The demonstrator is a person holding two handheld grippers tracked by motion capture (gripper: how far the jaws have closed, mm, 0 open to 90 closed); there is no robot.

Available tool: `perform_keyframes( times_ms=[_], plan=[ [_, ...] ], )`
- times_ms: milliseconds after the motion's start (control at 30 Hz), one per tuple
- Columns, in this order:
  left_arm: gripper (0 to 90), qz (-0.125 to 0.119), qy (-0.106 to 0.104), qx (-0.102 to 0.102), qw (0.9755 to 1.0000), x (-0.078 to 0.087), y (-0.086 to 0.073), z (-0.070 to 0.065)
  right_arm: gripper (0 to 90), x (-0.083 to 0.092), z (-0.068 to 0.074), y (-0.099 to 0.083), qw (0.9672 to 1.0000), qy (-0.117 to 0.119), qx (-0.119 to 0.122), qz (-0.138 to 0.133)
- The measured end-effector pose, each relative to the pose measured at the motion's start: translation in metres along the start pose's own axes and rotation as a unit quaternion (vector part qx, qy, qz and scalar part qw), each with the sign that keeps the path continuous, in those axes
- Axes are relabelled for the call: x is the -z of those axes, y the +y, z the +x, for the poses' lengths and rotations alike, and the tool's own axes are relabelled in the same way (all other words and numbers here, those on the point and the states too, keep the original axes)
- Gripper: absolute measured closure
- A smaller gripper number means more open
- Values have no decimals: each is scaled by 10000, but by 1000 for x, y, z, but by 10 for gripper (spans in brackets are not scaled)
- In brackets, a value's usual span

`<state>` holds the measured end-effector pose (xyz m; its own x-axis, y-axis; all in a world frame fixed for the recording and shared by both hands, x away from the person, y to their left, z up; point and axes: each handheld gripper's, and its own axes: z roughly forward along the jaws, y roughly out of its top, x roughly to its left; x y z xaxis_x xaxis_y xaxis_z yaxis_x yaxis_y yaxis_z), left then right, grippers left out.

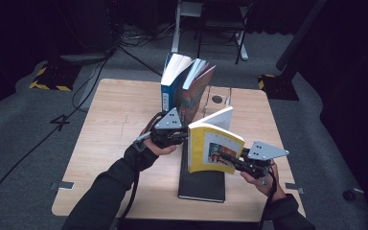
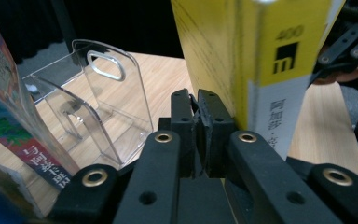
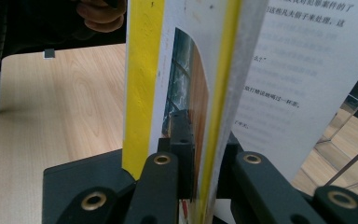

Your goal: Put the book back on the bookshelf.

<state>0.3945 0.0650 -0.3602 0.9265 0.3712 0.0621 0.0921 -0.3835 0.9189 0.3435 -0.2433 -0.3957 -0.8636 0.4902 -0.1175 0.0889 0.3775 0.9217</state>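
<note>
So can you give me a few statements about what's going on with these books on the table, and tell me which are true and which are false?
1. The right tool is shut on the front cover of the yellow book. True.
2. The left tool grips the yellow book's spine. False: its jaws are shut on nothing, beside the spine.
3. The yellow book stands upright over a black book that lies flat. True.
4. The clear plastic bookend holds the yellow book. False: it stands apart, with nothing in it.
5. Two more books stand upright at the far side of the table. True.
</note>
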Motion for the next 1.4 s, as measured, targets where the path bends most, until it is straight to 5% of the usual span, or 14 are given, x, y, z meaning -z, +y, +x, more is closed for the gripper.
perform_keyframes(
  times_ms=[400, 633, 767, 933, 1200, 1400],
  plan=[
    [634, -183, 344, -69, 9992, 16, -17, -27, 832, 13, 9, -14, 10000, -12, 7, -90],
    [552, 108, 460, -126, 9988, 24, -38, -36, 834, 16, 16, -14, 9999, -23, 102, -30],
    [459, 413, 341, -263, 9982, 22, -49, -44, 834, 17, 18, -15, 9999, -3, 103, -49],
    [368, 573, -47, -177, 9982, 9, -57, -54, 833, 17, 20, -15, 9999, 17, 153, -66],
    [333, 385, -423, -22, 9984, -19, -54, -57, 822, 20, 22, -17, 9997, 75, 205, -76],
    [428, 78, -501, -20, 9987, -30, -44, -57, 791, 25, 23, -17, 9997, 66, 217, -108]
  ],
)
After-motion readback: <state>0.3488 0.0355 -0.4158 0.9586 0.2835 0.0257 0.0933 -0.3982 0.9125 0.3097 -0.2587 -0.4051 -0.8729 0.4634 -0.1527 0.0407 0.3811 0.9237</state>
